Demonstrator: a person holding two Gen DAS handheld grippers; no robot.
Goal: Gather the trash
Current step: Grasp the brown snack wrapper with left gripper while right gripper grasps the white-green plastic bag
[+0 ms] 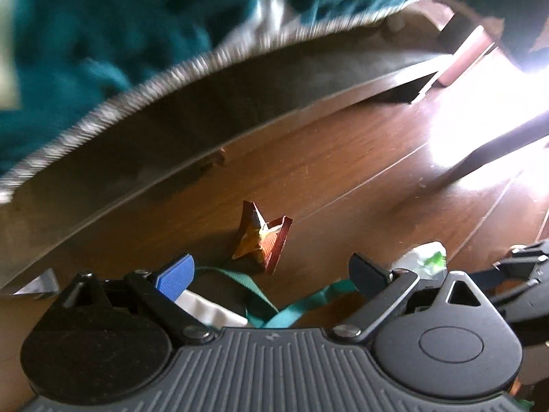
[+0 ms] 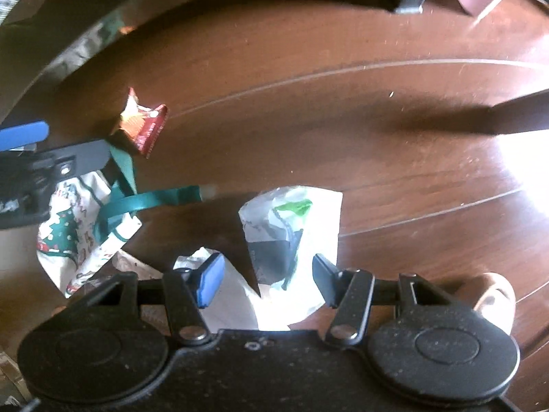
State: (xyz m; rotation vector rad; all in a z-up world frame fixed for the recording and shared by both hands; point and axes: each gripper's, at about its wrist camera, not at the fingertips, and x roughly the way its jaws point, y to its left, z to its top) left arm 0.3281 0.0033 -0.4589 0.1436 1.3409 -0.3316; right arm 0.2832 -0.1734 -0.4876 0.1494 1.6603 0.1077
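Two pieces of trash lie loose on the wooden floor (image 2: pixel 377 144), so the collection appears, as a judgement from this moment alone, to be at an early or middle stage. A crumpled red-and-orange wrapper (image 1: pixel 262 237) rests on the boards just ahead of the left gripper (image 1: pixel 271 267), near the dark edge of the furniture base (image 1: pixel 137 158) that runs beneath teal upholstery (image 1: pixel 85 51); the right wrist view shows the same wrapper (image 2: pixel 142 123) apart from everything but the floor. A crumpled white paper with green and dark print (image 2: pixel 291 237) lies between the spread fingers of the right gripper (image 2: pixel 267 274), which frame it without visibly closing on it; whether the pads touch the paper cannot be told. The left gripper is likewise spread wide and holds nothing. Below and beside the left gripper sits a white printed bag (image 2: pixel 75 237) with green ribbon handles (image 2: pixel 154 199), its handles trailing on the floor (image 1: pixel 271 305); it is presumably the receptacle for the trash, though its contents are hidden from both views. Remaining work, as far as can be judged: close on the white paper, carry it to the bag, then do the same with the wrapper. Glare at the right of both views hides that part of the floor, so further litter there cannot be ruled out.
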